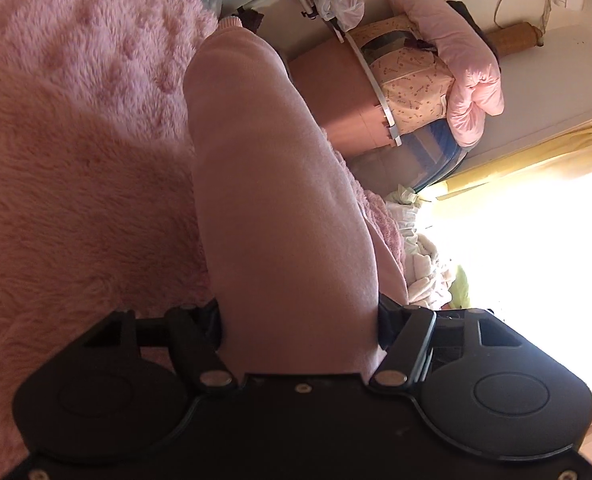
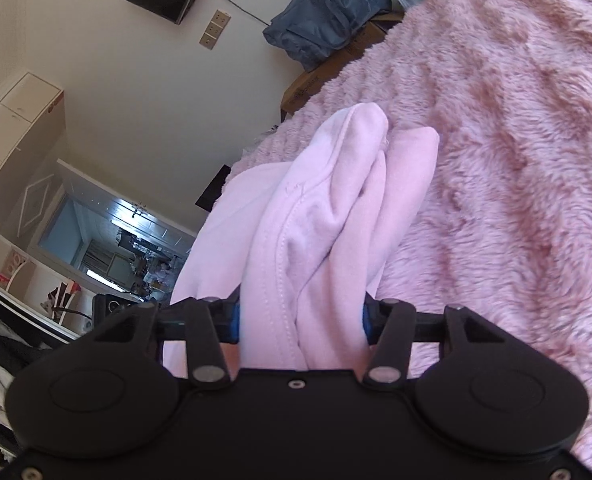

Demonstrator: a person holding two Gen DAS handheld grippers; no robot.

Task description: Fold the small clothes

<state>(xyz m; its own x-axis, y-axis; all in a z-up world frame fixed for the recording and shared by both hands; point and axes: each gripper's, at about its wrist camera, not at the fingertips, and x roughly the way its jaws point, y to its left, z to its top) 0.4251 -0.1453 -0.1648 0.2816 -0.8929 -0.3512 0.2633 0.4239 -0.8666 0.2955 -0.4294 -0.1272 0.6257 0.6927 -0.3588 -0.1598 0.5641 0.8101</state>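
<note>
A small pink garment (image 1: 272,200) of soft fleece hangs between both grippers above a fluffy pink blanket (image 1: 68,140). My left gripper (image 1: 299,320) is shut on one end of it; the cloth fills the jaws and hides the fingertips, and a ribbed cuff (image 1: 230,24) shows at its far end. My right gripper (image 2: 301,320) is shut on a bunched, stitched part of the same garment (image 2: 327,208), which drapes forward over the blanket (image 2: 515,160).
In the left wrist view, a pile of bedding and a pink quilt (image 1: 467,76) lies beyond the blanket by a bright window (image 1: 535,232). In the right wrist view, a blue bag (image 2: 327,20) sits on a cardboard box (image 2: 319,76) beside the bed.
</note>
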